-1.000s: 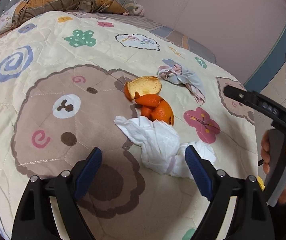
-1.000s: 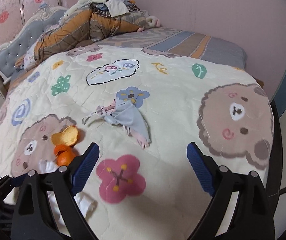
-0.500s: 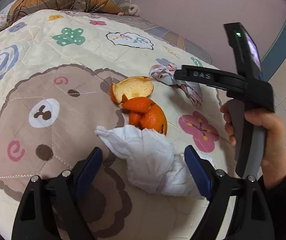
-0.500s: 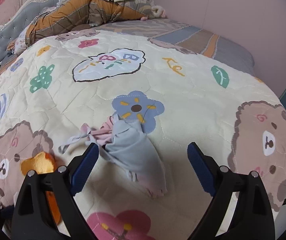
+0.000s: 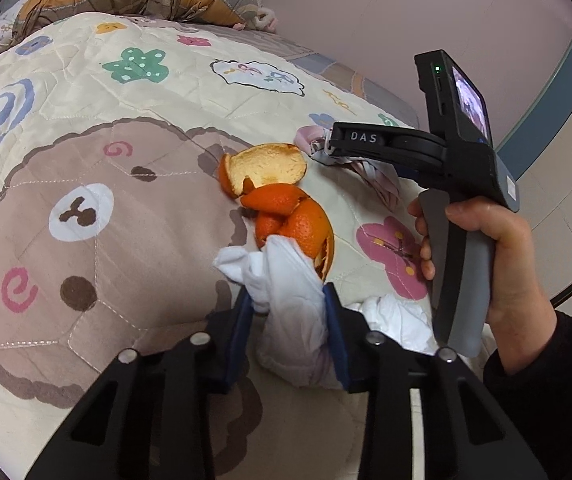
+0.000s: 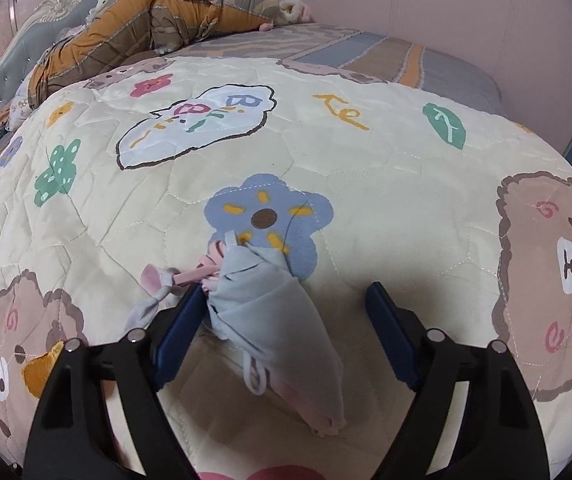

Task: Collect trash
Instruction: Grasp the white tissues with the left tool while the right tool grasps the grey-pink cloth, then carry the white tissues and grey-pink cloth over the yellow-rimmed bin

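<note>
Left gripper point(image 5: 288, 312): jaws clamped on crumpled white tissue point(image 5: 294, 320), beside curled orange peel point(image 5: 286, 208)
Right gripper point(image 6: 282, 316): jaws apart around soft grey-pink mask point(image 6: 270, 320)
Bed: quilted blanket point(image 6: 366, 184)

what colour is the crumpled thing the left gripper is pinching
White: the crumpled tissue between the left gripper fingers, clearest in the left wrist view.

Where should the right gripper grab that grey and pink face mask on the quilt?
Grip the face mask across its bunched upper end, where the folds gather near the straps, coming from above. It lies crumpled on the quilt, and the right gripper already straddles it with open jaws.
</note>
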A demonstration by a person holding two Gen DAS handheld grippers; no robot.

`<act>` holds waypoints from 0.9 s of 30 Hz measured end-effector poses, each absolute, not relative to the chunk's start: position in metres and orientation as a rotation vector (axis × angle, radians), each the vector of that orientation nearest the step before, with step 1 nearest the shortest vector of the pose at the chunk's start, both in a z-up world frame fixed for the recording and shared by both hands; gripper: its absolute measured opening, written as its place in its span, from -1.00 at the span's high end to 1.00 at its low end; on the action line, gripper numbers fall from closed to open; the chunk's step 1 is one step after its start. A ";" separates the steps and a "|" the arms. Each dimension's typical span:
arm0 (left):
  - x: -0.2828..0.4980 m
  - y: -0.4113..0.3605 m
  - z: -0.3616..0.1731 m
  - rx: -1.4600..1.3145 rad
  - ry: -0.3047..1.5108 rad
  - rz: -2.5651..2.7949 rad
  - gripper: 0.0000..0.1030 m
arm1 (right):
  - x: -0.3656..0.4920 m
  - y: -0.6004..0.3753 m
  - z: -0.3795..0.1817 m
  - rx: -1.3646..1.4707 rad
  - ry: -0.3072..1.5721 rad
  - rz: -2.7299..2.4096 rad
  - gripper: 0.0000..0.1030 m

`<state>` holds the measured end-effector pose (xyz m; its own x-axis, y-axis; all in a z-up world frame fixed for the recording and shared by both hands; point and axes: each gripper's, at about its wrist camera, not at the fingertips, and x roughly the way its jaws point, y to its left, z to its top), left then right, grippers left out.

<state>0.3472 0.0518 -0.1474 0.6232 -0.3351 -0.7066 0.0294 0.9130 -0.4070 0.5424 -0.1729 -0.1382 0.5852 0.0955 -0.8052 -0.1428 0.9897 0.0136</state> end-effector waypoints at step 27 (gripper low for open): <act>0.298 0.071 -0.104 -0.354 0.789 -0.239 0.62 | 0.462 -0.191 -0.071 -0.014 0.808 0.186 0.63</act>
